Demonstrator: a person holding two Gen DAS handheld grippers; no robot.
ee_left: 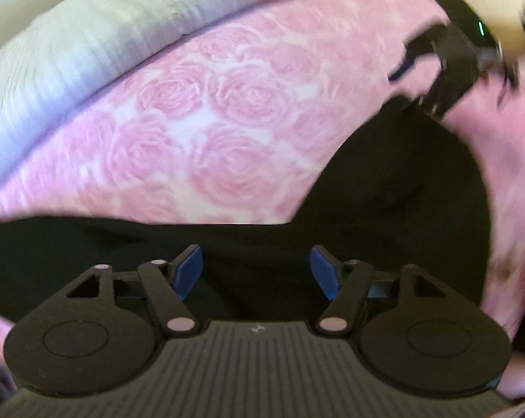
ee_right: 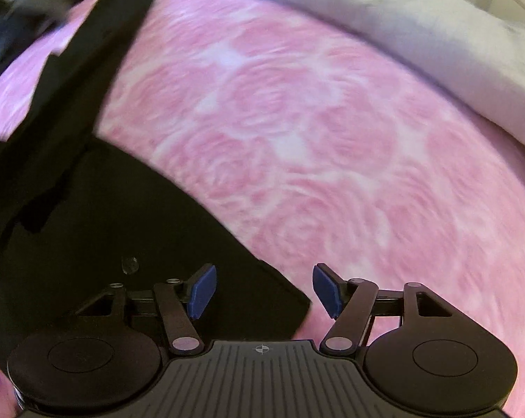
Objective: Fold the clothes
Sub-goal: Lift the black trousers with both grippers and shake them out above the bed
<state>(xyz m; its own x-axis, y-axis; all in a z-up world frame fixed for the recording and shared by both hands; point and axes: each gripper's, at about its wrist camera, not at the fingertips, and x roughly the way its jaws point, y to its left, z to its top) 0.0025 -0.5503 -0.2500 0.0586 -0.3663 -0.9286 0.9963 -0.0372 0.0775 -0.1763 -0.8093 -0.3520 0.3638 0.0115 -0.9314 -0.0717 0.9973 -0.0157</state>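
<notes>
On the bed [ee_left: 227,111], under its pink rose cover, the black garment [ee_left: 384,191] lies spread flat, and that is what your next move turns on. Both views are blurred, so read the fine edges with caution.

In the left wrist view the garment fills the lower frame from about 9 o'clock across to 3 o'clock, with a broad lobe running up toward 1 o'clock; its straight upper edge lies crosswise just ahead of your left hand-held gripper [ee_left: 257,271]. Those jaws stand well apart with nothing between the pads, only cloth beneath them.

In the right wrist view the garment's long body runs from 11 o'clock down to 6 o'clock, and a corner [ee_right: 297,299] of it sits right between the fingers of your right hand-held gripper [ee_right: 264,291], which is likewise spread open and holding nothing. Whether either pad touches cloth I cannot tell.

Your right hand-held gripper looks better placed: the corner is already in its gap. A pale pillow [ee_right: 436,35] lies along the far edge at 1 o'clock.
</notes>
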